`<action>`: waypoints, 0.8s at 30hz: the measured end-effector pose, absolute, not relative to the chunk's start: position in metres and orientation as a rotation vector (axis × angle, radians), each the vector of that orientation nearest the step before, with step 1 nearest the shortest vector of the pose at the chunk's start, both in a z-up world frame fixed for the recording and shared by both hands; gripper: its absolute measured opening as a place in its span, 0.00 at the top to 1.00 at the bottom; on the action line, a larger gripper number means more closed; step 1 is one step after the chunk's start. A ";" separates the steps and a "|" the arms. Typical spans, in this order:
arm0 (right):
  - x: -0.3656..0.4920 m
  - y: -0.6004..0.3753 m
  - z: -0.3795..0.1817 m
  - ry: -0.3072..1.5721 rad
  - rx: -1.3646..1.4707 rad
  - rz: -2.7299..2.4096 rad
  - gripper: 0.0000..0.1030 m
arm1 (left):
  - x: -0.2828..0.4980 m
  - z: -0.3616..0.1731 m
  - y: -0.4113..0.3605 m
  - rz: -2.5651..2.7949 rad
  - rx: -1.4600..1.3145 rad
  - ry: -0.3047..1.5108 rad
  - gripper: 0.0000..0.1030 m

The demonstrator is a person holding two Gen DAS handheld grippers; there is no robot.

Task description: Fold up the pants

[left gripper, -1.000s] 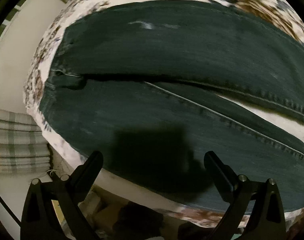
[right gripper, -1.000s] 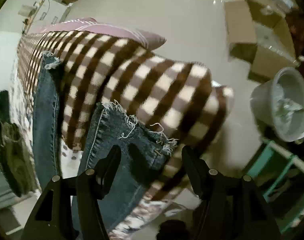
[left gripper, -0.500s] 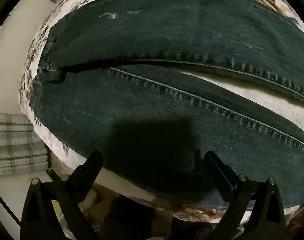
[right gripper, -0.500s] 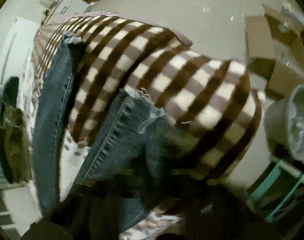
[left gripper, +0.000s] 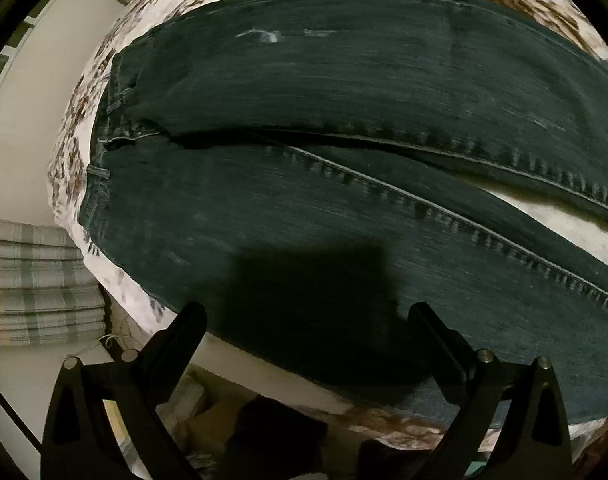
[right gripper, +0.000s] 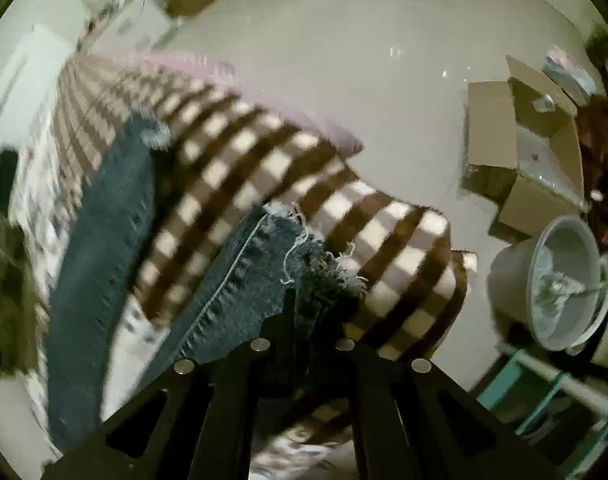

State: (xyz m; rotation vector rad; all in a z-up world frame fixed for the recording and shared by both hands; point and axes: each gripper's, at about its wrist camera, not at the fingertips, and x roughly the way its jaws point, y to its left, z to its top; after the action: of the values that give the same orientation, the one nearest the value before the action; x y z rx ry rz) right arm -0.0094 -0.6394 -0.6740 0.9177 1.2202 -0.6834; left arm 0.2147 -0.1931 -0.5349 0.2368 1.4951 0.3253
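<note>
The pants (left gripper: 344,220) lie spread on the checked blanket (right gripper: 263,168), right gripper (right gripper: 304,312) clamped on one frayed hem, left gripper (left gripper: 308,320) wide apart above the waist side; next, I think, carry this hem toward the waist

Under the left gripper (left gripper: 306,332) lie the pants (left gripper: 344,200), a dark denim, matt and coarsely woven, with pale stitched seams. Its fingers (left gripper: 183,332) are matt black plastic with small bright metal pins. The bed cover (left gripper: 71,152) beyond the waistband is soft printed cloth. Pinched in the right gripper (right gripper: 310,320), the trouser hem (right gripper: 304,248) is frayed, with loose white threads. Past it a checked blanket (right gripper: 239,168) looks fleecy. Right of that tool, the floor (right gripper: 364,60) is glossy, the boxes (right gripper: 524,152) are matt cardboard and the bucket (right gripper: 552,284) is smooth plastic.
</note>
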 end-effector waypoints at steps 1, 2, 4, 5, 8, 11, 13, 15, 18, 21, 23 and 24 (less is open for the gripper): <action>-0.008 -0.643 -0.680 1.272 0.919 -0.668 0.95 | 0.216 -0.532 -0.190 0.325 0.233 1.497 0.00; -0.005 -0.644 -0.685 1.325 0.911 -0.665 0.91 | 0.220 -0.526 -0.184 0.326 0.224 1.497 0.00; -0.004 -0.647 -0.677 1.379 0.913 -0.657 0.68 | 0.226 -0.516 -0.173 0.321 0.194 1.505 0.00; -0.002 -0.645 -0.665 1.381 0.911 -0.663 0.56 | 0.234 -0.507 -0.161 0.324 0.175 1.510 0.00; 0.009 -0.629 -0.629 1.378 0.881 -0.684 0.37 | 0.263 -0.489 -0.130 0.354 0.106 1.546 0.00; 0.042 -0.600 -0.600 1.402 0.877 -0.679 0.31 | 0.308 -0.477 -0.097 0.390 0.017 1.573 0.00; 0.083 -0.579 -0.590 1.409 0.886 -0.657 0.29 | 0.345 -0.474 -0.077 0.408 -0.017 1.586 0.00; 0.124 -0.559 -0.589 1.414 0.874 -0.653 0.29 | 0.381 -0.475 -0.057 0.434 -0.048 1.603 0.00; 0.188 -0.540 -0.598 1.424 0.915 -0.662 0.29 | 0.436 -0.485 -0.027 0.492 -0.110 1.617 0.00; 0.246 -0.534 -0.613 1.440 0.895 -0.706 0.29 | 0.477 -0.505 -0.008 0.534 -0.128 1.644 0.00; 0.273 -0.534 -0.625 1.466 0.875 -0.764 0.29 | 0.495 -0.521 0.002 0.558 -0.138 1.684 0.00; 0.286 -0.535 -0.635 1.494 0.872 -0.790 0.29 | 0.501 -0.531 0.010 0.572 -0.160 1.711 0.00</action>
State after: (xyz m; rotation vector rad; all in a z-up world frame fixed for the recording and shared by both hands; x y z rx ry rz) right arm 0.2857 -0.5347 -0.6347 0.8720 1.4939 -0.7904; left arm 0.5014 0.0098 -0.5306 -0.1605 1.7111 0.5719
